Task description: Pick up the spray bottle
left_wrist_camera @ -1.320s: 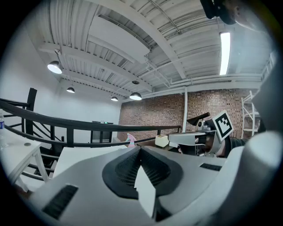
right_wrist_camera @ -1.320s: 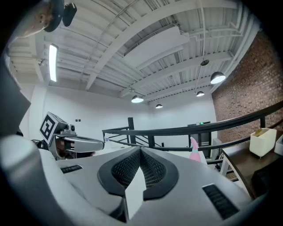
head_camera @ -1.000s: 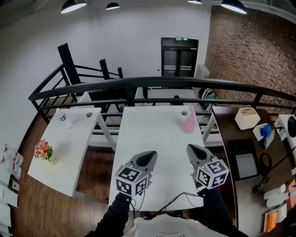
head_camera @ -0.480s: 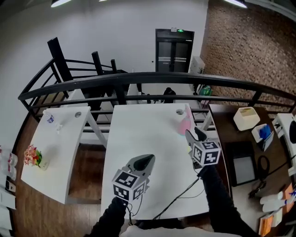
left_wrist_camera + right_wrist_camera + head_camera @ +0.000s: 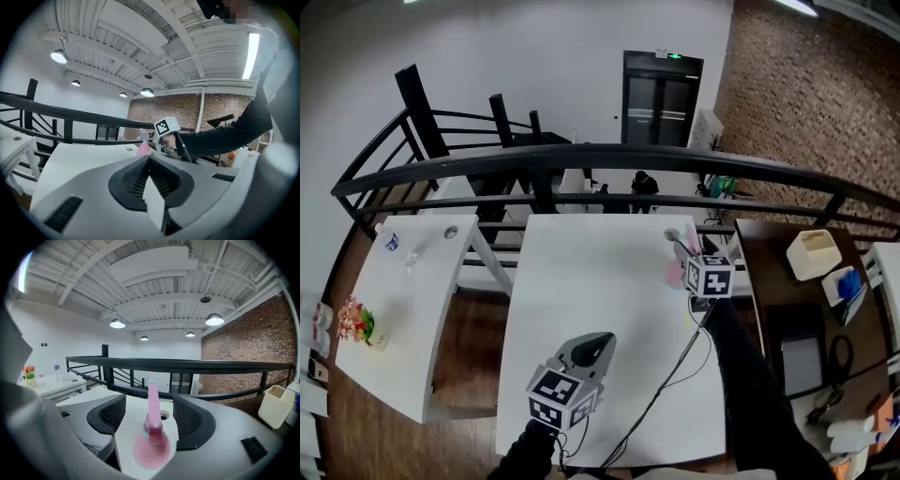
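One pink spray bottle (image 5: 677,273) stands at one o'clock on the white table (image 5: 581,272), between the opening jaws of the outstretched right gripper (image 5: 682,249), while the left gripper (image 5: 598,341) hovers at six o'clock with jaws together.

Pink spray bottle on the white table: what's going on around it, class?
A person holds a gripper in each hand. The right gripper is at the pink spray bottle on the white table; its jaws are opening with the bottle standing between them, not yet gripped. The left gripper, jaws together and empty, hangs over the table's near part.
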### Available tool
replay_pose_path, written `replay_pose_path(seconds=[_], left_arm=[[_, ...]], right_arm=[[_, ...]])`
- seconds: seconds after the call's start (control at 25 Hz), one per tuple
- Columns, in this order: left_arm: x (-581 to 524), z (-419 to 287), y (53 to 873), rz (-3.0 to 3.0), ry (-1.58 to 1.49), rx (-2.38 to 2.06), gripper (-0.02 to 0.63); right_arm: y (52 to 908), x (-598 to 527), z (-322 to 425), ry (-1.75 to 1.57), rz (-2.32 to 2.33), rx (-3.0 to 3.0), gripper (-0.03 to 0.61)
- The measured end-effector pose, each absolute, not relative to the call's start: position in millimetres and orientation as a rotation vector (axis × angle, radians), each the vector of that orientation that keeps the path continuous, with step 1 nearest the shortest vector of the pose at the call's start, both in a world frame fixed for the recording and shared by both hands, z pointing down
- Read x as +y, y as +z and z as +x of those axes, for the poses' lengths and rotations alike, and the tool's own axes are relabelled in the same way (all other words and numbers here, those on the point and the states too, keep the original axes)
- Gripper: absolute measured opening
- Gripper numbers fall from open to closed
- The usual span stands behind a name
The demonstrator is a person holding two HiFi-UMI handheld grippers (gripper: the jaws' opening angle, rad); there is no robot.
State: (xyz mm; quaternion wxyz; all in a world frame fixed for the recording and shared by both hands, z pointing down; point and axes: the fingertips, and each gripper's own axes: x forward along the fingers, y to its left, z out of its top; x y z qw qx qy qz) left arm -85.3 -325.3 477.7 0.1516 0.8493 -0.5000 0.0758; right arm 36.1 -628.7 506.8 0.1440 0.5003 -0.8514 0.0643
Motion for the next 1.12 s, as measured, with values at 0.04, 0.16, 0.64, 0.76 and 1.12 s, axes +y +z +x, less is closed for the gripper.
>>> replay_pose_path(seconds=[0.04,0.16,0.64,0.76,1.12], left_arm=[[-328.0,-87.9,480.9,2.428,0.216,-1.438,-0.012],[-333.3,-97.2,490.3,2.407,0.201,-1.455,-0.014],[-329.0,-111.7,506.2,2.356,0.176,-1.469,-0.012],[-324.4,-111.7,506.8,2.352,0.174,-1.471,-0.014],[-302.3,-99.8,492.7,2.388,0.174,-1.466,-0.012]], right_arm=[[509.9,-635.6,32.8,0.188,1.439,-2.452,0.31],[519.1,-649.6,26.4,0.191,1.445,-2.438,0.31],[537.9,-659.5,18.1,0.151,1.437,-2.389,0.074],[535.2,-652.1,15.6,0.136,1.402,-2.423,0.071],[483.1,-591.5,8.3,0.085,1.324,-2.577,0.058]])
